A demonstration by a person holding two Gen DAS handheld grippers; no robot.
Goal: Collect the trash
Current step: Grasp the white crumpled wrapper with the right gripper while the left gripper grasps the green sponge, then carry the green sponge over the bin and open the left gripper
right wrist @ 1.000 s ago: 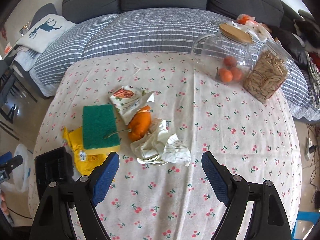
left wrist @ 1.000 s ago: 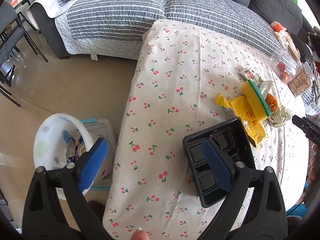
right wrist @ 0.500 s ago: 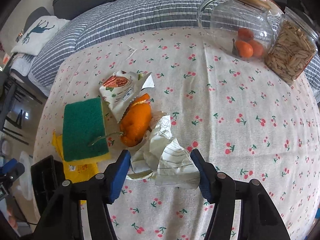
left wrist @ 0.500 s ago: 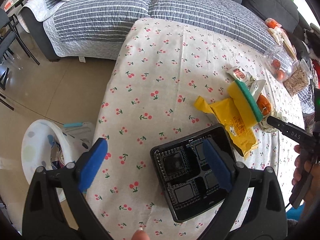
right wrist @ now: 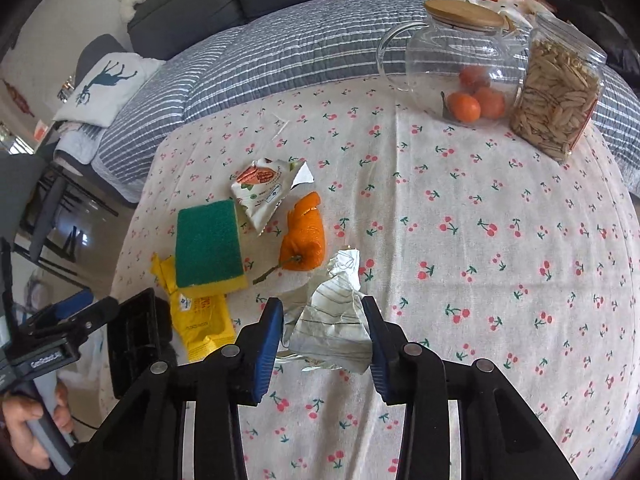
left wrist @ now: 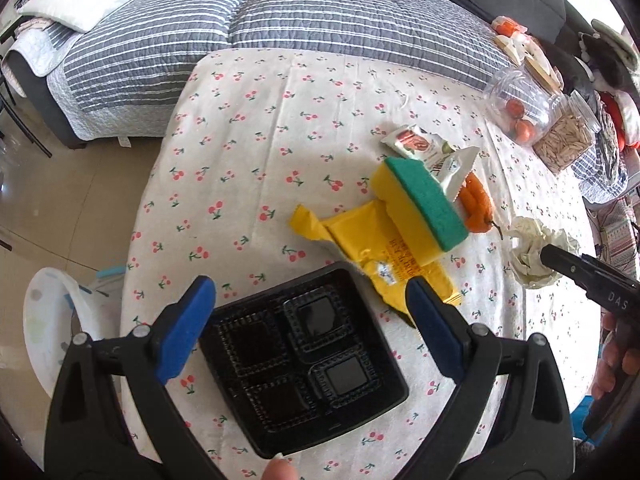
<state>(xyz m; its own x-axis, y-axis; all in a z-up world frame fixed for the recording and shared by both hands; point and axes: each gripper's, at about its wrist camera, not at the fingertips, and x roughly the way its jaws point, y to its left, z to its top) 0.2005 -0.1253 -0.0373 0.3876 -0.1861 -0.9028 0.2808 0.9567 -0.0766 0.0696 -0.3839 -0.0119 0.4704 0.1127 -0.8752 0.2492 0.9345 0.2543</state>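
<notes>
We have brought the right gripper [right wrist: 323, 330] down over the crumpled white paper wrapper with thin stripes [right wrist: 334, 322], and its blue-padded jaws are closing on it. A second ago they stood wide with the wrapper ahead of them; now both pads flank the wad closely, the right one touching its edge, though we cannot yet say it is firmly pinched. That wrapper lies on the cherry-print tablecloth [right wrist: 500, 248], just in front of the curl of orange peel with its stem [right wrist: 302, 242].

Meanwhile the left gripper [left wrist: 308, 330] has swung from the table's edge to hang over the black plastic tray with four square compartments [left wrist: 304, 364]. Its jaws are wide apart and hold nothing — the tray sits between them in the left wrist view, seemingly below them, untouched.

So we judge the first pickup is about to be completed while the next is being lined up. Left on the cloth are the yellow foil wrapper [left wrist: 372, 240], weighted by the yellow sponge with a green scouring face [left wrist: 420, 206], and the torn white snack packet with a nut picture [left wrist: 424, 148]. The white bin with pale spots [left wrist: 50, 332] stands on the floor off the table's left edge — everything must be carried there.
</notes>
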